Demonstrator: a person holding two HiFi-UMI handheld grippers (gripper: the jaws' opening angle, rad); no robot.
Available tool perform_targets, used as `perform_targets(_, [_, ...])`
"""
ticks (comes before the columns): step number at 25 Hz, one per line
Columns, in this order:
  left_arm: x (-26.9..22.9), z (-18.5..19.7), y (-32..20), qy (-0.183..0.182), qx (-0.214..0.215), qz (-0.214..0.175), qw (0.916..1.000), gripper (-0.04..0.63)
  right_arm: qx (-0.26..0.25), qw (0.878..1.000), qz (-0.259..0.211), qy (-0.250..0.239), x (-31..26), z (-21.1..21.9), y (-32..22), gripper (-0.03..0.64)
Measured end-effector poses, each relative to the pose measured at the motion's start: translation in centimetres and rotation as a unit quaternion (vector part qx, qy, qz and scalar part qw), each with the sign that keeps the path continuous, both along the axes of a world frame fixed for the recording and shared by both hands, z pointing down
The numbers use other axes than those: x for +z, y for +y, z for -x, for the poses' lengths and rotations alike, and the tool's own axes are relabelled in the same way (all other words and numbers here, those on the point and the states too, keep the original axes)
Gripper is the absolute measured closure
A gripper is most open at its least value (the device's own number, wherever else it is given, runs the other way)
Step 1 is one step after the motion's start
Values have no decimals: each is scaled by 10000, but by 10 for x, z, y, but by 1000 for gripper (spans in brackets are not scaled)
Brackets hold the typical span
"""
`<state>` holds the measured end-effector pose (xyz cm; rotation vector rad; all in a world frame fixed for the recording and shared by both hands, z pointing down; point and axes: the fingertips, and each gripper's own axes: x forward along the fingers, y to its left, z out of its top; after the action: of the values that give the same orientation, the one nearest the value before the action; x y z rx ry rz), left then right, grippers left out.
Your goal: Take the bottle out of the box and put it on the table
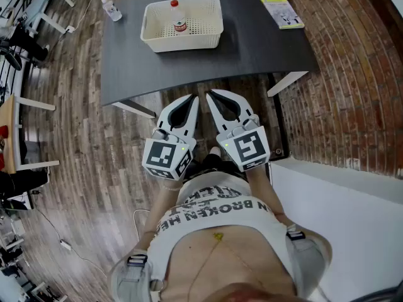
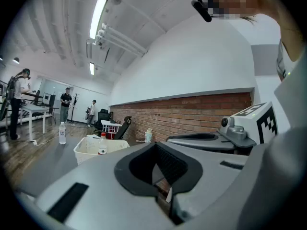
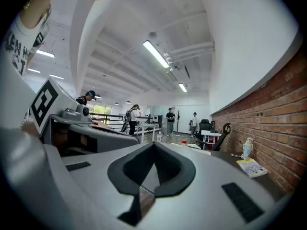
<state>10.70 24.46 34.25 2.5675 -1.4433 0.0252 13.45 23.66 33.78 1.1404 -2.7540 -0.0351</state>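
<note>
The red-capped bottle (image 1: pixel 179 19) stands upright inside the white basket (image 1: pixel 182 41) on the dark worktop (image 1: pixel 252 55). A second bottle (image 1: pixel 111 9) stands left of the basket. Well short of the basket, the left gripper (image 1: pixel 191 100) and right gripper (image 1: pixel 213 97) hang side by side, both closed on nothing.

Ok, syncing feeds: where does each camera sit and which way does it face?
Head view: on the head, facing steeply down at table, basket, bottle; torso, left tongs and right tongs show.
Left gripper view: on the left tongs, level along shut jaws toward the basket; right tongs beside.
Right gripper view: on the right tongs, level along the brick wall; left tongs beside.
Shared: head and left views show basket and bottle.
</note>
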Motion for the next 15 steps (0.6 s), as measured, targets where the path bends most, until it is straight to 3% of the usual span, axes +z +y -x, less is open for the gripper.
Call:
perform_targets(7, [7, -6, 6, 98, -71, -33, 9999, 589, 11, 9997, -168, -178, 3, -11, 0, 609])
perform_targets(15, [9, -1, 7, 122, -242, 34, 9996, 589, -173, 9998, -77, -51, 10, -4, -2, 607])
